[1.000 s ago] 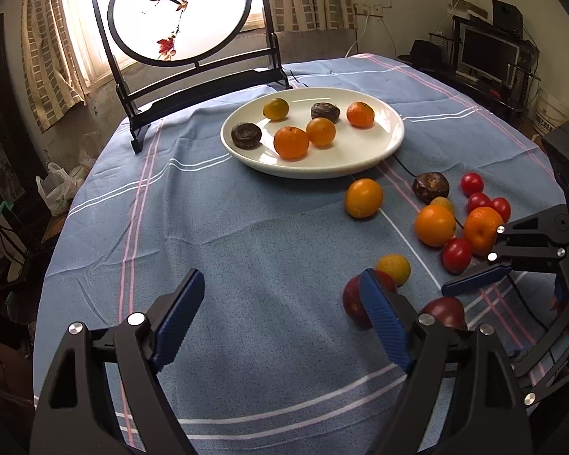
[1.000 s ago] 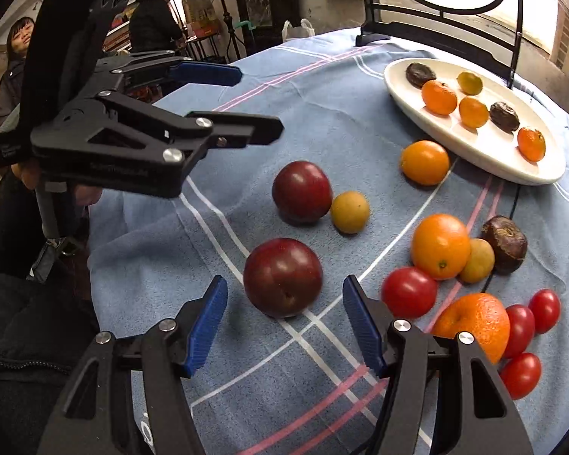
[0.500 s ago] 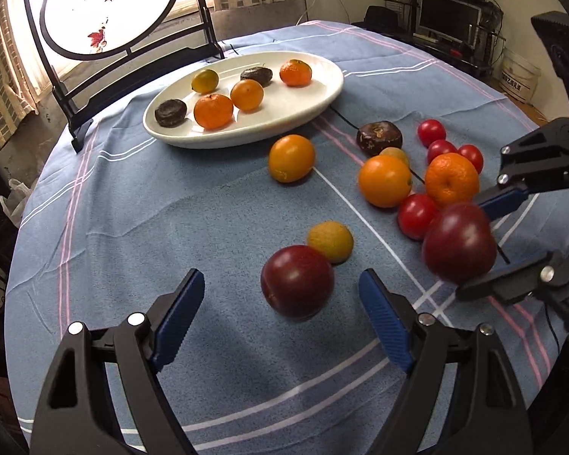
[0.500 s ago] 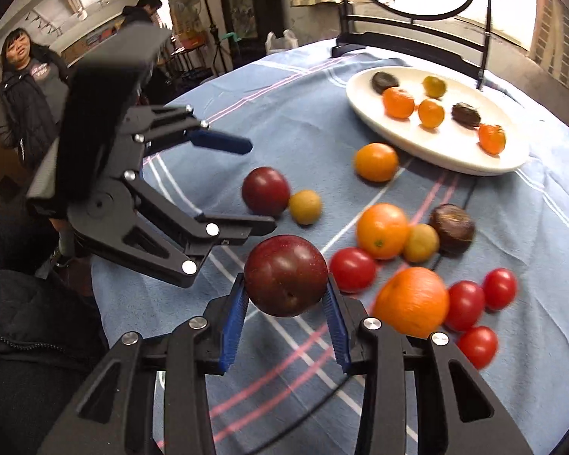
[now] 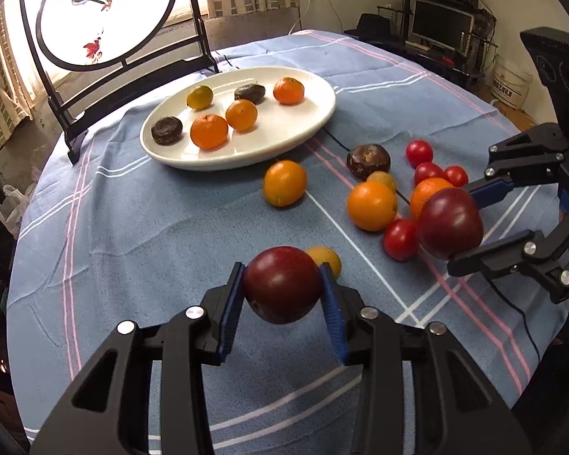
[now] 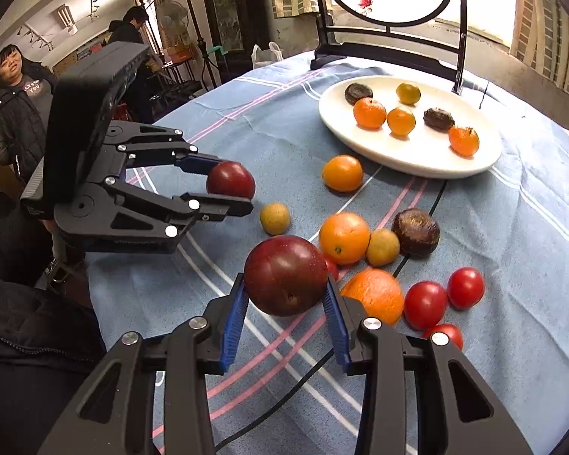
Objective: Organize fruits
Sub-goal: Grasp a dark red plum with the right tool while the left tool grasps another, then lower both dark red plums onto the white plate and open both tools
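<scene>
The plum (image 6: 284, 275) hides a tomato (image 6: 332, 267), seemingly.

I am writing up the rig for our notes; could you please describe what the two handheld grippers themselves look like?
Both the left gripper and the right gripper are matte black plastic linkages joined by round silver screw heads, with triangular cut-outs in the arms. Each finger carries a ribbed blue pad. A ridged black housing tops the left one. The person's dark zipped sleeve shows.

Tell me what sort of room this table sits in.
Probably a lived-in home, perhaps a living or dining room: a round table under a blue striped cloth, a painted round screen by a curtained window, and a monitor on a cluttered shelf.
</scene>
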{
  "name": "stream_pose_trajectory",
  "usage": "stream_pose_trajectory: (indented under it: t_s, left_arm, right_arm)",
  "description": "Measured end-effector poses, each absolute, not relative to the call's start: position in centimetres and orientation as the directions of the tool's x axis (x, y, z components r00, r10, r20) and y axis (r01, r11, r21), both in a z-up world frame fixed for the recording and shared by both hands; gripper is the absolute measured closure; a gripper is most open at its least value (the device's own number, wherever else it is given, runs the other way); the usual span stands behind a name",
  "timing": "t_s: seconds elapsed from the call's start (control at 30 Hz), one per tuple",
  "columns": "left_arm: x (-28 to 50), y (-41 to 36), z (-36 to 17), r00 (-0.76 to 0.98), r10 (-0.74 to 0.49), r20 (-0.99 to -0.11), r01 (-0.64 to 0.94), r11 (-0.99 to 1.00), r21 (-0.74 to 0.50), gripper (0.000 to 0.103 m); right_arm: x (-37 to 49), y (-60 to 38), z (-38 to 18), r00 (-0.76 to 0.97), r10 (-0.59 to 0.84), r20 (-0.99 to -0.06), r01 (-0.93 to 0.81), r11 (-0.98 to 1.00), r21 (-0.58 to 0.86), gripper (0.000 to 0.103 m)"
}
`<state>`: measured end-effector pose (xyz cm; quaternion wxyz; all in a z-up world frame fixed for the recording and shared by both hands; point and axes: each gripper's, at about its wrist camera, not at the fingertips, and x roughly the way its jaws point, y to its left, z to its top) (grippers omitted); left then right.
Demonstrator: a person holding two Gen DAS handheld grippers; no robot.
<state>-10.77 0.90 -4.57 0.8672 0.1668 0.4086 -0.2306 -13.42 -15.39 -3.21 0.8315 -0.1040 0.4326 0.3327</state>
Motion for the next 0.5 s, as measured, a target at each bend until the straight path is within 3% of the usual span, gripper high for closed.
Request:
stream_pose_trajectory:
  t_s: [0.5]
  left_arm:
    - [0.1, -1.3, 0.0, 0.685, -0.151, -0.713, 0.316, 0.943, 0.105, 0.064]
  right_arm:
    - [-5.8, -17.7, 1.8, 0.576, 0.433, -0.693, -0.534, 0.841, 0.082, 0.063]
